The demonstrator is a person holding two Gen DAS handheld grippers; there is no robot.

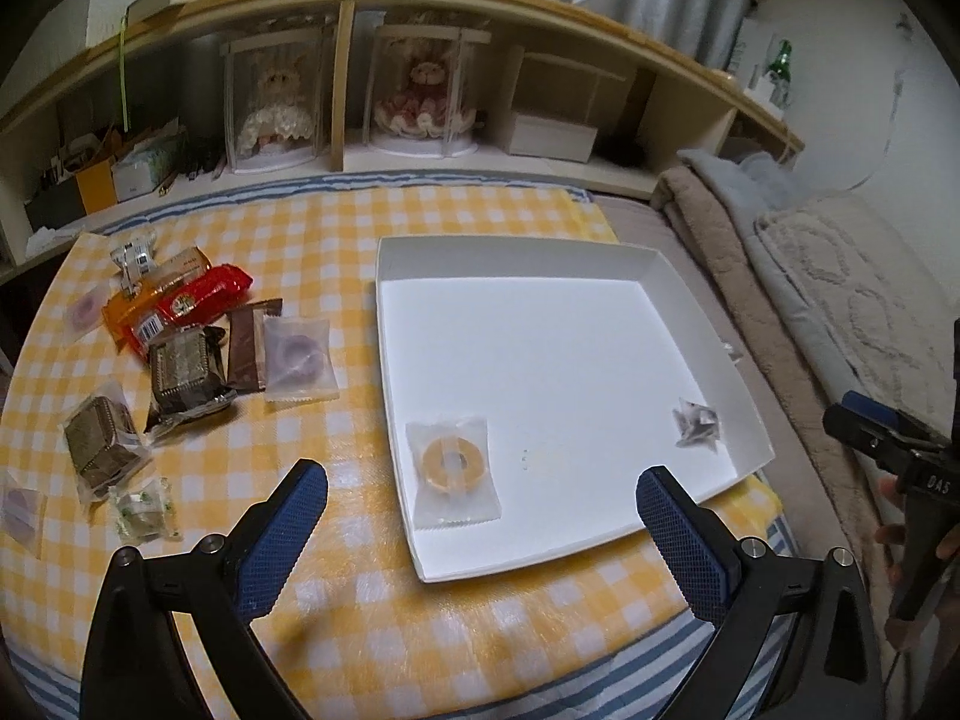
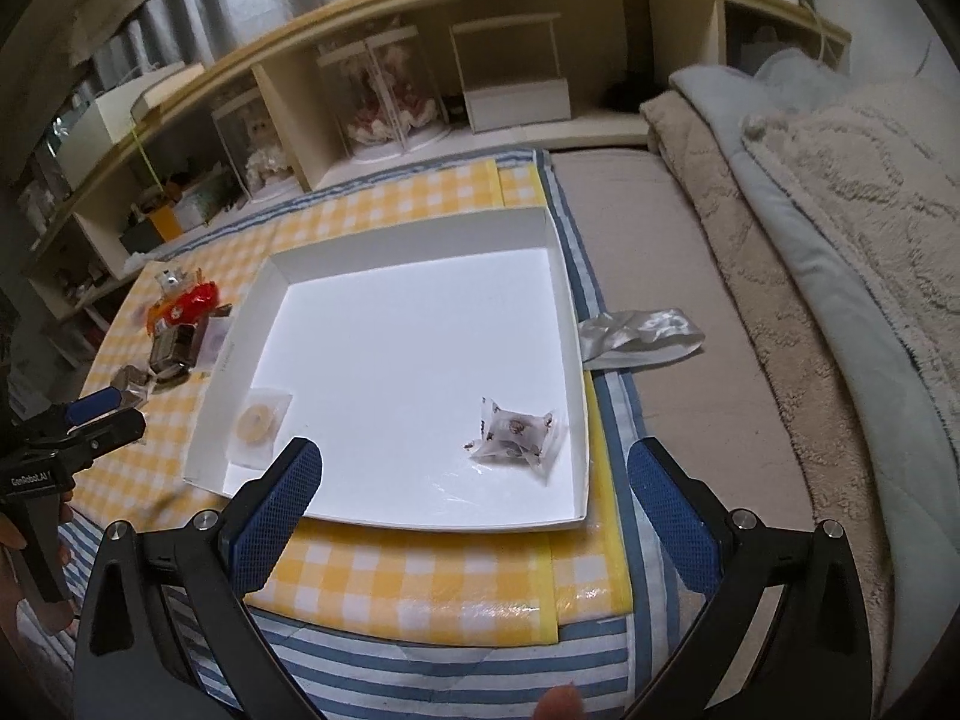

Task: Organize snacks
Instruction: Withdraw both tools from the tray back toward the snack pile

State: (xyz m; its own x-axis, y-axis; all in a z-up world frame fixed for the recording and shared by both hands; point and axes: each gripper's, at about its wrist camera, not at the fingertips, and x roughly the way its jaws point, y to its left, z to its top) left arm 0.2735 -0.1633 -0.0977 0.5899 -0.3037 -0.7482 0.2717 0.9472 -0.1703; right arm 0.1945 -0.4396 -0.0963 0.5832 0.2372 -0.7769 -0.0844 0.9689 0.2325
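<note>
Both your grippers are empty now. The left gripper (image 1: 482, 495) has its jaws wide apart above the near edge of the cloth (image 1: 372, 618), and nothing is between them. The right gripper (image 2: 474, 471) is also spread wide, over the near right corner of the tray (image 2: 210, 450), and holds nothing.

The tray lies on the right half of the cloth, with its right wall almost at the cloth's right edge. Inside it are only 2 snacks. The ring biscuit (image 1: 453, 465) lies flat in the near left corner, just beside the left wall. The small packet (image 2: 519, 435) lies near the near right corner. I think they are put in opposite corners to keep the kinds separate and to leave the middle free for more.

The other snacks (image 1: 180, 354) wait in a loose pile on the left half of the cloth, well apart from the tray: the red pack (image 1: 201, 297), brown bars, dark cubes and clear packets. Some overlap, so you should take the top or outer ones first.

A silver wrapper (image 2: 639, 330) lies outside the tray, touching its right wall; I cannot tell if it is empty.
</note>
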